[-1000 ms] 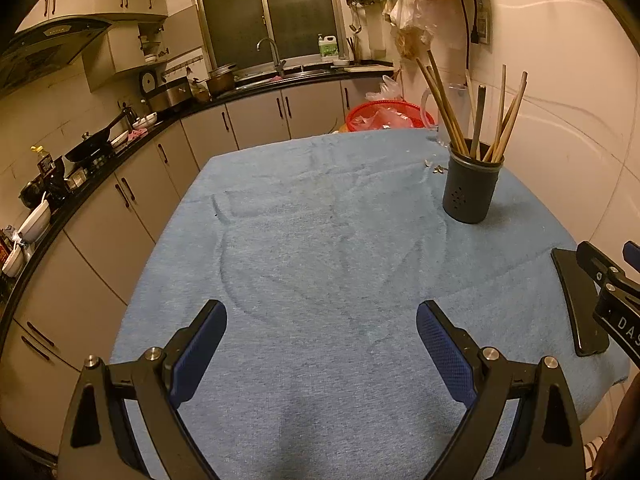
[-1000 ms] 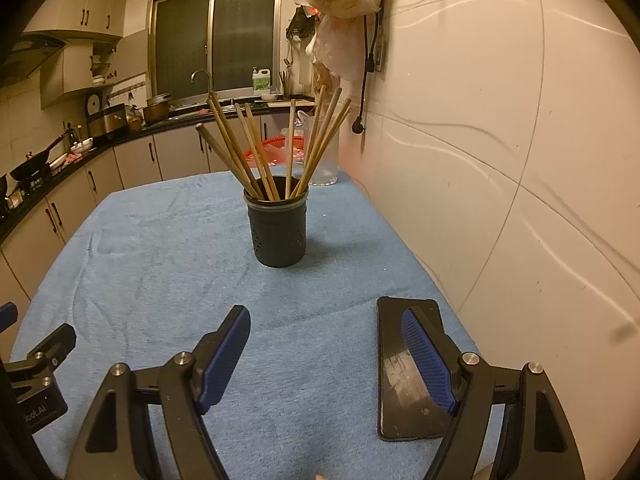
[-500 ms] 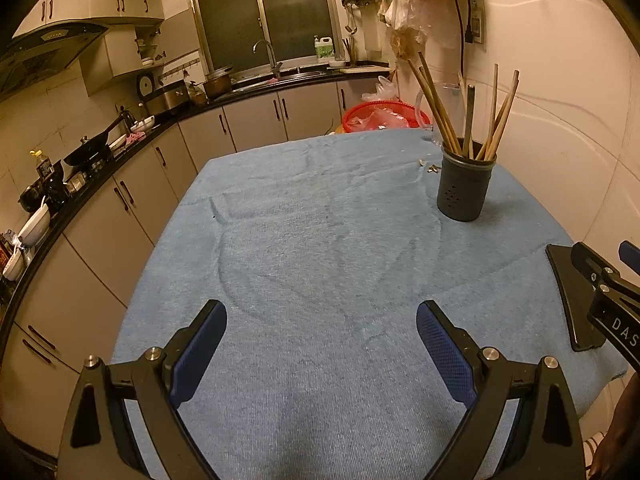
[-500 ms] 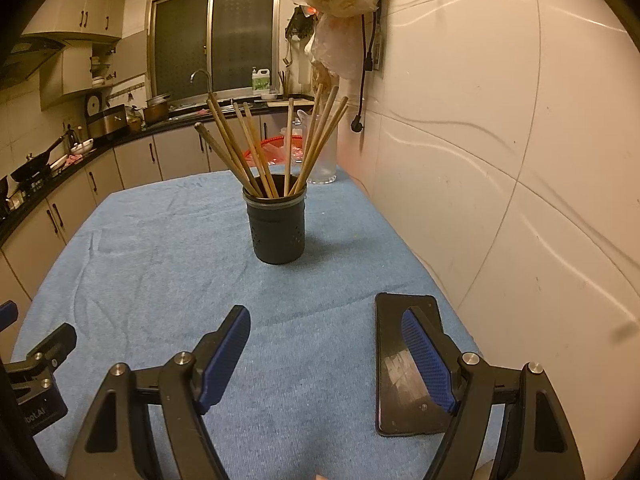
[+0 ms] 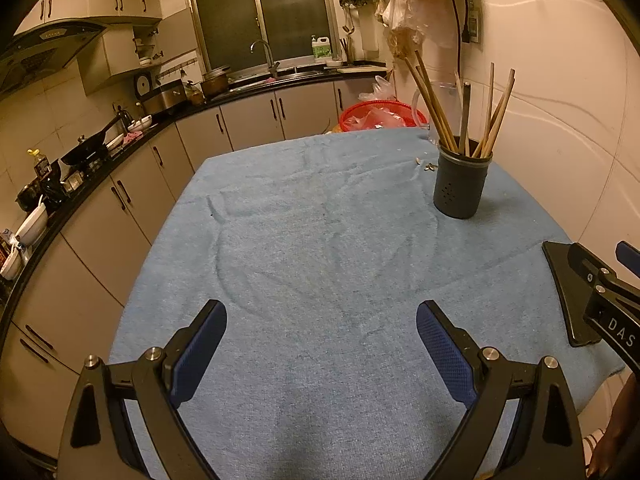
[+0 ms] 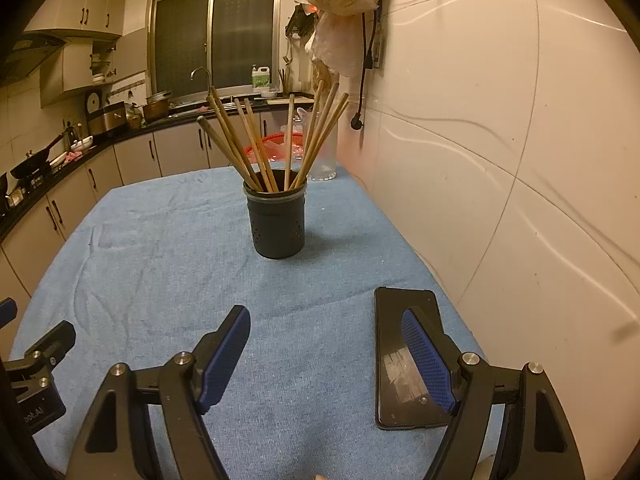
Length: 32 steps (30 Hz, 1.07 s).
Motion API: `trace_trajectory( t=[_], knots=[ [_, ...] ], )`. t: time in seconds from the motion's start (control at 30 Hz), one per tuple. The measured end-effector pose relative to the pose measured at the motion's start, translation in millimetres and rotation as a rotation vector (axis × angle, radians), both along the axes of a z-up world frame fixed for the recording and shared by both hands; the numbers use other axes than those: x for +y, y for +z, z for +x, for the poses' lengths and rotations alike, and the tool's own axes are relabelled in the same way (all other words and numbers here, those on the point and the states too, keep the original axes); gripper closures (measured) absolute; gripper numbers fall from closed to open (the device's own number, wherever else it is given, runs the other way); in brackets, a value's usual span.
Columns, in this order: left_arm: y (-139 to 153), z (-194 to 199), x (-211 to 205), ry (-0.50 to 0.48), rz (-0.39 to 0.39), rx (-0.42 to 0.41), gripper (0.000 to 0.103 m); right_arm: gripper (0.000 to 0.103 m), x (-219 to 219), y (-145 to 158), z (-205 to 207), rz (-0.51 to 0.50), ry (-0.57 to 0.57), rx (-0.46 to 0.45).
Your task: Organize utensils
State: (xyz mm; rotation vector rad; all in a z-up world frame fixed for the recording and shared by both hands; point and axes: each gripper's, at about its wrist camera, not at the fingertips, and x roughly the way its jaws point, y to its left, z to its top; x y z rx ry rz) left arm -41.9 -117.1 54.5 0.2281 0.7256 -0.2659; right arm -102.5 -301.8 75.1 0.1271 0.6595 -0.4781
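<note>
Rough blue cloth [image 6: 160,264]; matt dark holder [image 6: 278,220]; wooden chopsticks [image 6: 256,148]; glossy phone [image 6: 394,360].

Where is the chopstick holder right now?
The dark chopstick holder stands upright on the blue cloth toward the far side of the table, near the wall. In the right wrist view it is dead ahead, beyond the phone.
</note>
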Motion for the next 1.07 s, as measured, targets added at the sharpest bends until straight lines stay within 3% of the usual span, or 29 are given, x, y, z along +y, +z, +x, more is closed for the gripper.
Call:
trace_trajectory(
  t=[0.87,0.97,1.07],
  knots=[
    [-3,5,1,0.009,-0.007,0.013,0.007,0.022,4,-3,3,-0.004,0.013,0.015],
    [1,9,12,0.069,-0.02,-0.022,0.007,0.022,4,-5,8,-0.001,0.019,0.019],
    [-8,36,36,0.121,-0.065,0.048,0.007,0.022,3,-15,25,0.047,0.062,0.057]
  ],
)
